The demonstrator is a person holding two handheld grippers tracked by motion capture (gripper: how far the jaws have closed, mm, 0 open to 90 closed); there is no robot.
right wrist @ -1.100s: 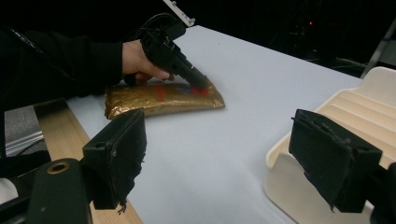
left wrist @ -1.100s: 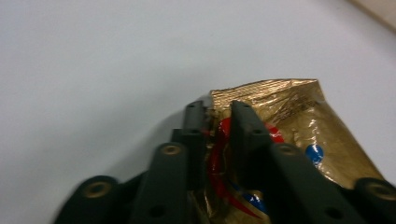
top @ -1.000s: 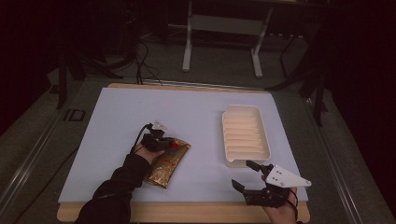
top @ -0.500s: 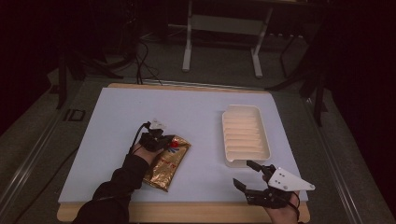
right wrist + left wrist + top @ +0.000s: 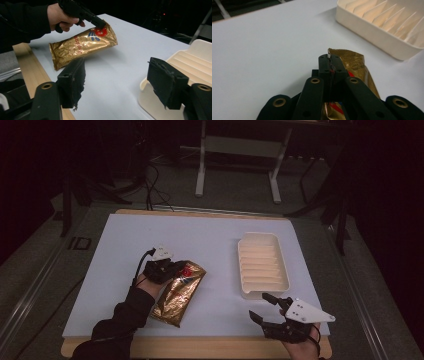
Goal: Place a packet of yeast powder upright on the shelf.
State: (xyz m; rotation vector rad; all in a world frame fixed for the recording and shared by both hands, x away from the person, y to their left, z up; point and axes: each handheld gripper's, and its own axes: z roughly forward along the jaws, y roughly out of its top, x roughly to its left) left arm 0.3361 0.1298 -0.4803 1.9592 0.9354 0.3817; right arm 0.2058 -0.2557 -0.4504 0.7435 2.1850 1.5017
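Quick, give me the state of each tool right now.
Left tool: closed on the top edge of the gold bag.
Right tool: open, holding nothing, beside the white tray.

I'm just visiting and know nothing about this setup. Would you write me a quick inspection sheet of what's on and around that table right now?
Surface: white mat on a wooden table, flat and clean.
Job's things: gold snack packet with a red logo, one end lifted off the mat; cream ridged tray, empty, lying to its right.
Clutter: nothing seen.
Grippers: left gripper has its jaws shut on the packet's top edge; right gripper has its jaws open, holding nothing, just in front of the tray's near end.
Cables: a black cable trails from the left gripper; more cables lie on the floor beyond the table.
Surroundings: dark room, grey floor, white stand legs behind the table.
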